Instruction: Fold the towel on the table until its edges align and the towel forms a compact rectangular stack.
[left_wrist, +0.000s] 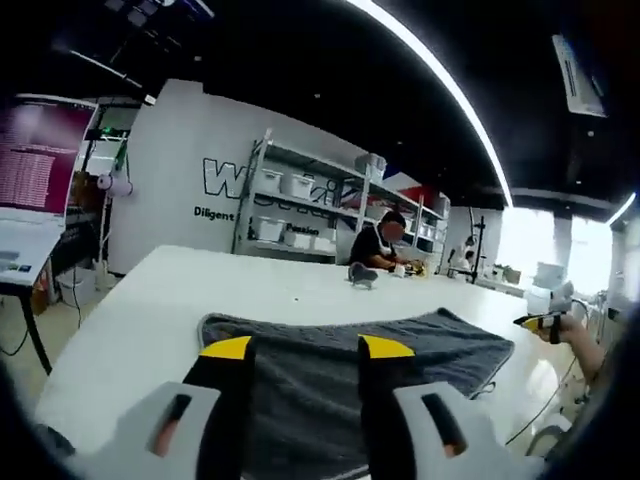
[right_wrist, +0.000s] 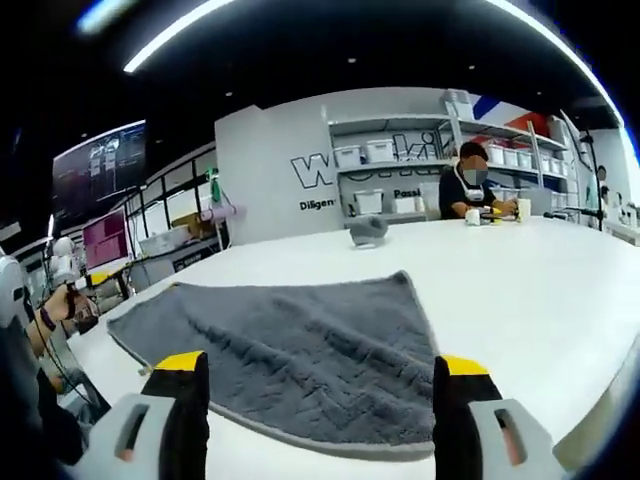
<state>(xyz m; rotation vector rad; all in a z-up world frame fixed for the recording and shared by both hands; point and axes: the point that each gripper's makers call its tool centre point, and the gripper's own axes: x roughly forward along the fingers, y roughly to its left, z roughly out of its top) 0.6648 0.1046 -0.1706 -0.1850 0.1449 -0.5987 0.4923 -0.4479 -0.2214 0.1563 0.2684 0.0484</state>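
A dark grey towel (left_wrist: 350, 365) lies spread flat on the white table (left_wrist: 150, 310). In the left gripper view my left gripper (left_wrist: 306, 348) hovers over the towel's near edge, its yellow-tipped jaws apart with nothing held between them. At the far right of that view a hand holds my right gripper (left_wrist: 538, 322) beyond the towel's corner. In the right gripper view the towel (right_wrist: 290, 345) stretches from the left edge to a far corner near the middle. My right gripper (right_wrist: 322, 365) stands wide open above the towel's near hem, gripping nothing.
A small grey object (right_wrist: 368, 230) sits on the table beyond the towel. A person (right_wrist: 468, 188) sits at the table's far side with small items. Shelves with white bins (left_wrist: 290, 205) line the back wall. A desk (left_wrist: 20, 250) stands at left.
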